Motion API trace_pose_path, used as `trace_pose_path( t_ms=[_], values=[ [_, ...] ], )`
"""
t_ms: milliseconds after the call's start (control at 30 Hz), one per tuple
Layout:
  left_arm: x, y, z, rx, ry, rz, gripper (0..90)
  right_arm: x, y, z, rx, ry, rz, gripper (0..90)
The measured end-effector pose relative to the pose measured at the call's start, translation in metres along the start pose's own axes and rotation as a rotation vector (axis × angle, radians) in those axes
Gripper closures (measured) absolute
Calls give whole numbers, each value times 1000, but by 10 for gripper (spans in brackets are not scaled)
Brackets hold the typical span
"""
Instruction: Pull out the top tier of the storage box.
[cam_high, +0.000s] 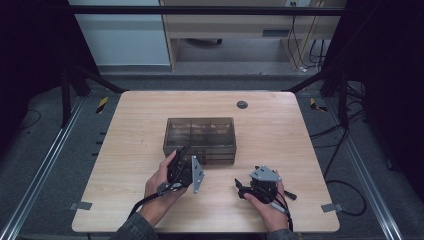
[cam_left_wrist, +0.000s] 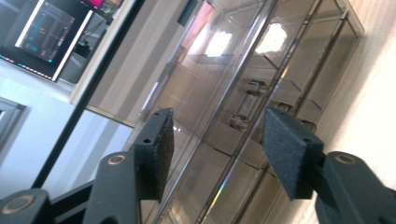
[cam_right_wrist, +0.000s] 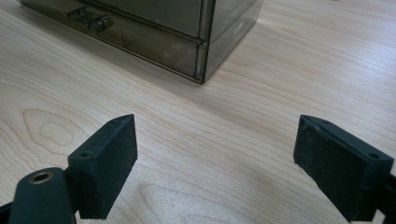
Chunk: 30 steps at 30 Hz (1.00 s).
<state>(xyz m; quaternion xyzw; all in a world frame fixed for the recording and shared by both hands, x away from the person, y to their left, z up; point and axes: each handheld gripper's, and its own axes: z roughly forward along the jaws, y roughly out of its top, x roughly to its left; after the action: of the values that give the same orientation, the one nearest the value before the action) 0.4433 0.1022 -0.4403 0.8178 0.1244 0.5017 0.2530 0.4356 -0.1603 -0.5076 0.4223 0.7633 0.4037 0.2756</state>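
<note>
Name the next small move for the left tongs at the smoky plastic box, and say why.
Probably ease the left tongs forward to the small latch on the box front: their pads stand apart, short of it, gripping nothing. The right tongs wait open above the table.

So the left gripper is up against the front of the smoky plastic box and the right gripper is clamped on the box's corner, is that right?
Not quite. The left gripper is at the front of the box, but the right gripper is not clamped on its corner. The right gripper view shows its jaws wide open over bare table, apart from the box.
</note>
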Motion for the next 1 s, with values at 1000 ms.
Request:
trace_pose_path(
  t_ms=[1000],
  values=[
    [-25,3,7,2,91,186,644,-1,0,-1,-5,1,7,203]
  ],
)
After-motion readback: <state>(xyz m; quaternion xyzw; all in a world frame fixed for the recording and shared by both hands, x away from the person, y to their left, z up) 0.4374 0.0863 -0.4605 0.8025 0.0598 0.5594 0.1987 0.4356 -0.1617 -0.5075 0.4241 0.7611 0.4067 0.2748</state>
